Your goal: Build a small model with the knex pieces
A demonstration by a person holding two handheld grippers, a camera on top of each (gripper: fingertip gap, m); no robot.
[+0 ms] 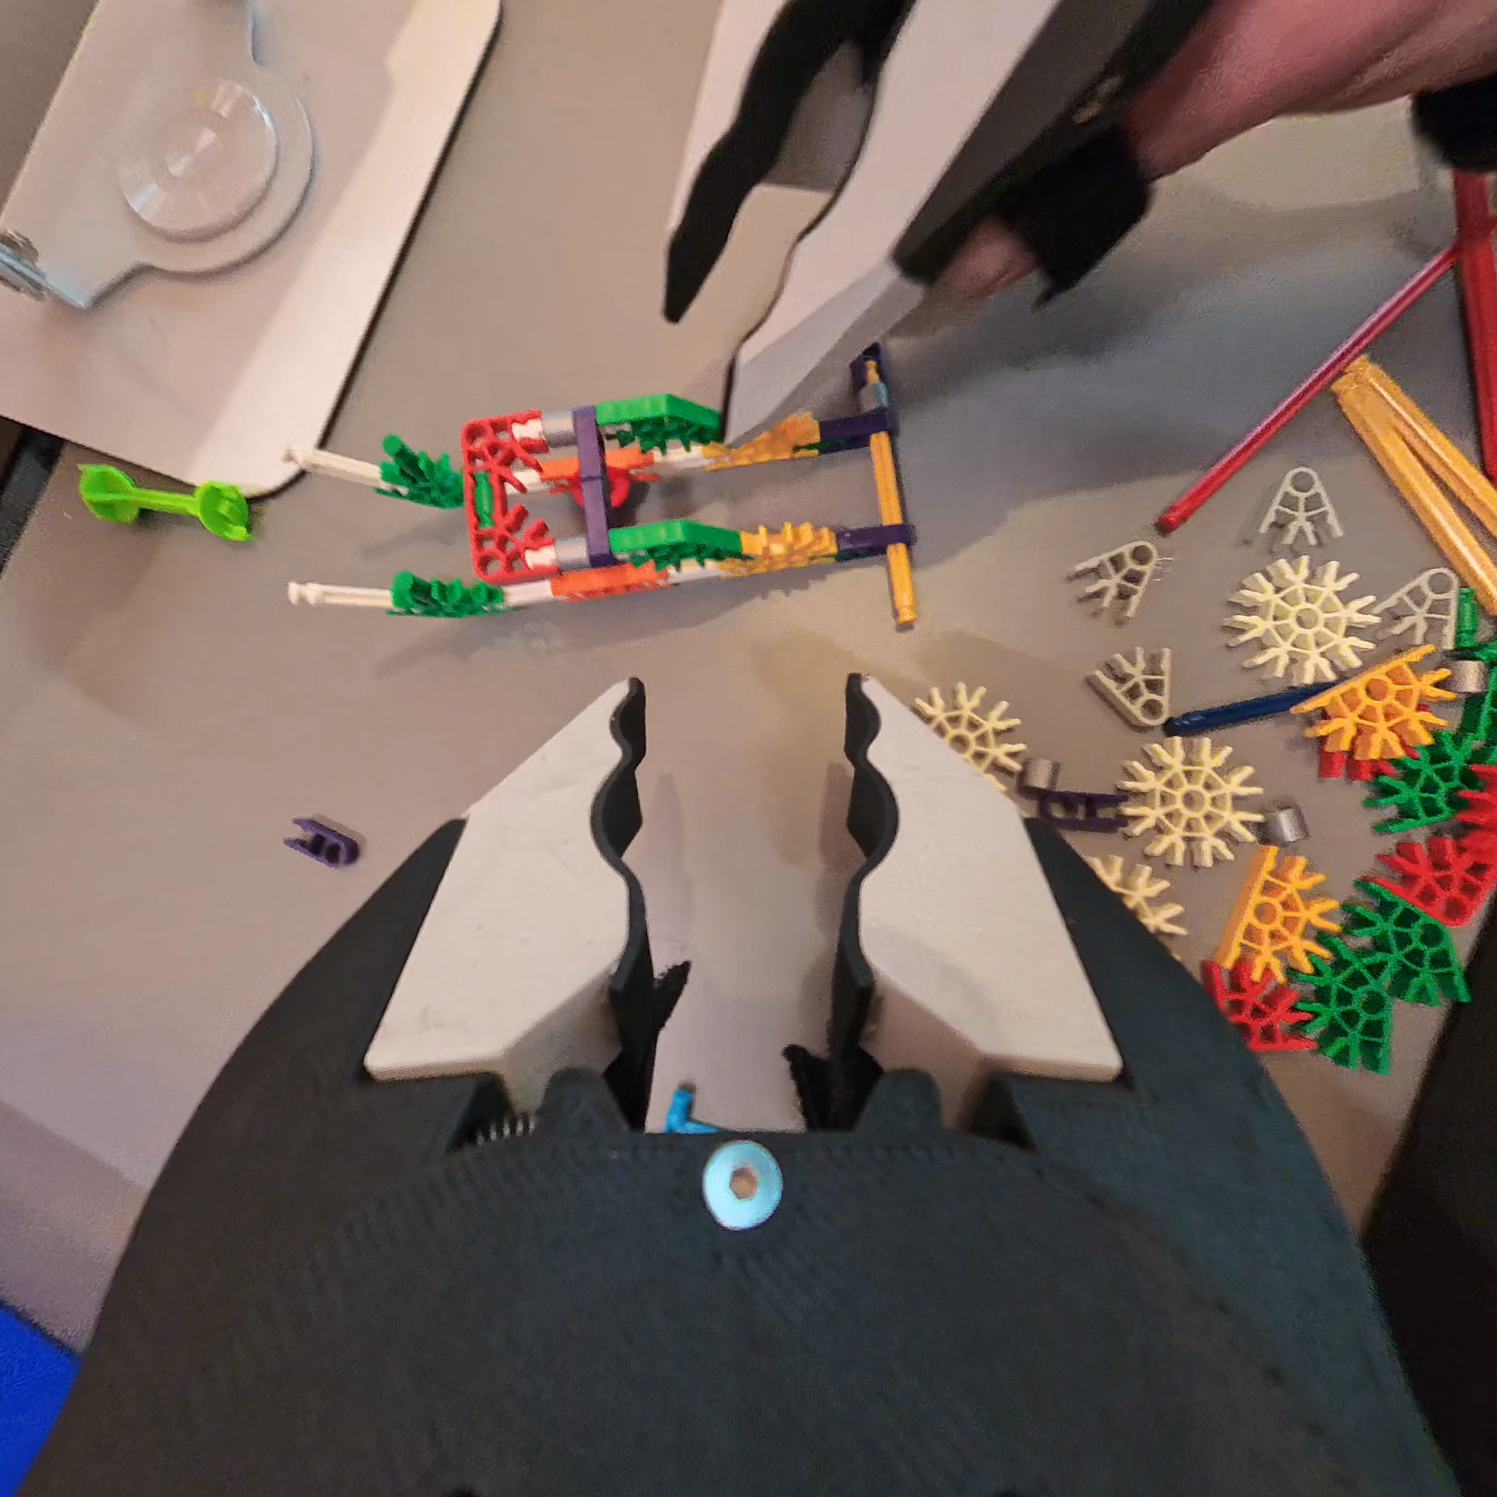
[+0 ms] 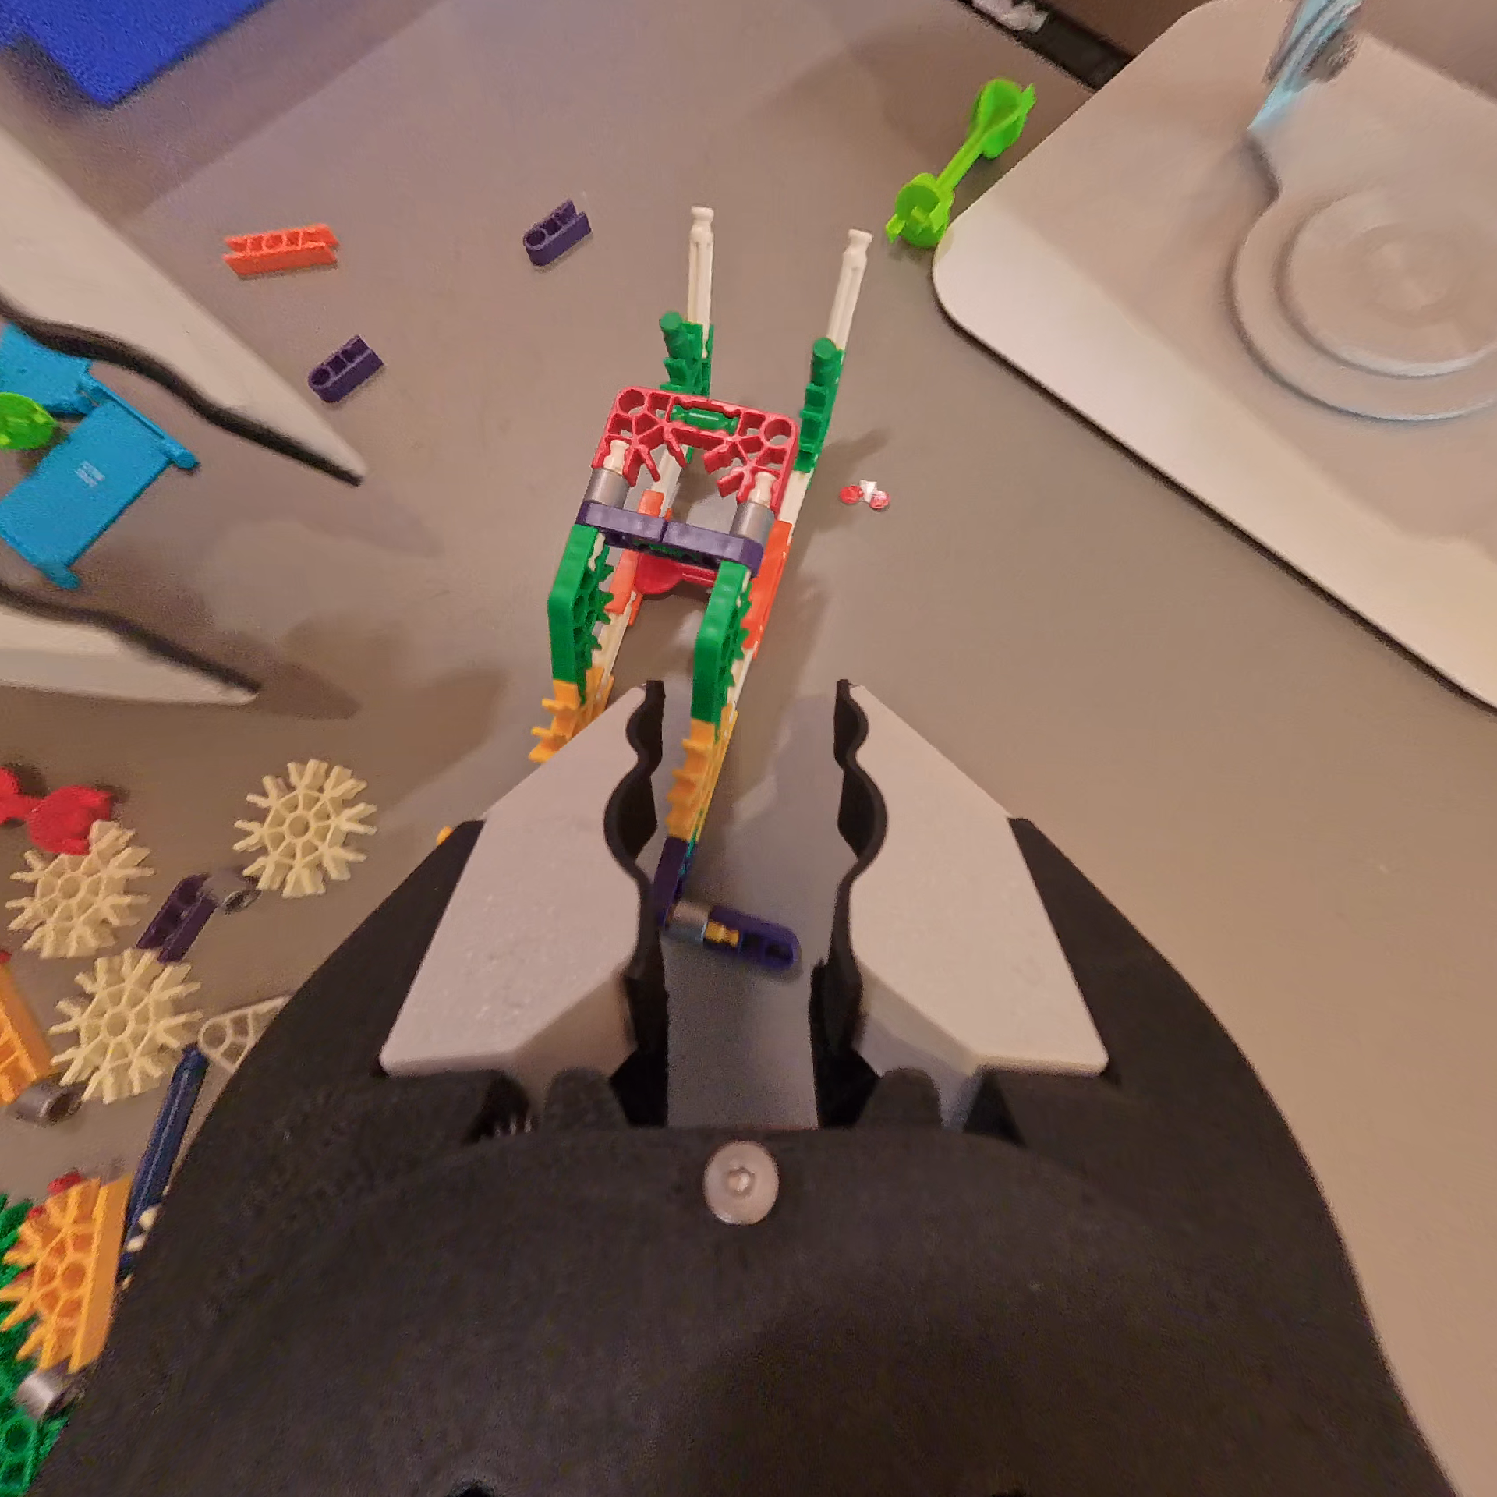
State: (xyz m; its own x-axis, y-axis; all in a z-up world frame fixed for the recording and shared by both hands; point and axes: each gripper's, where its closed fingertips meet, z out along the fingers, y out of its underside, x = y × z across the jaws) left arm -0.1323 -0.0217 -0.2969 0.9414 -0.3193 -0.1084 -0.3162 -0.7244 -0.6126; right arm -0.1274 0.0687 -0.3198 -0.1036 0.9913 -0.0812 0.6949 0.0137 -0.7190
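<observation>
A toy-rod-and-connector model (image 1: pixel 632 502) of red, green, orange, yellow and purple parts with white rods lies flat on the grey table (image 1: pixel 202 729). My left gripper (image 1: pixel 745 688) is open and empty, a short way in front of the model. My right gripper (image 2: pixel 749 693) is open. The model's (image 2: pixel 688 502) near end, a yellow connector (image 2: pixel 701 769) and a purple clip (image 2: pixel 753 931), lies between its fingers, and I cannot tell whether it touches the left one. The right gripper (image 1: pixel 709 336), held by a hand, shows behind the model in the left wrist view. The left gripper (image 2: pixel 304 583) shows at the left of the right wrist view, over a blue flat part (image 2: pixel 81 486).
A pile of loose connectors (image 1: pixel 1296 769) and long red and yellow rods (image 1: pixel 1312 389) lies to the right of my left gripper. A white board with a clear round dish (image 2: pixel 1377 283), a lime green piece (image 2: pixel 956 154), small purple clips (image 2: pixel 559 231) and an orange piece (image 2: pixel 279 247) lie around the model.
</observation>
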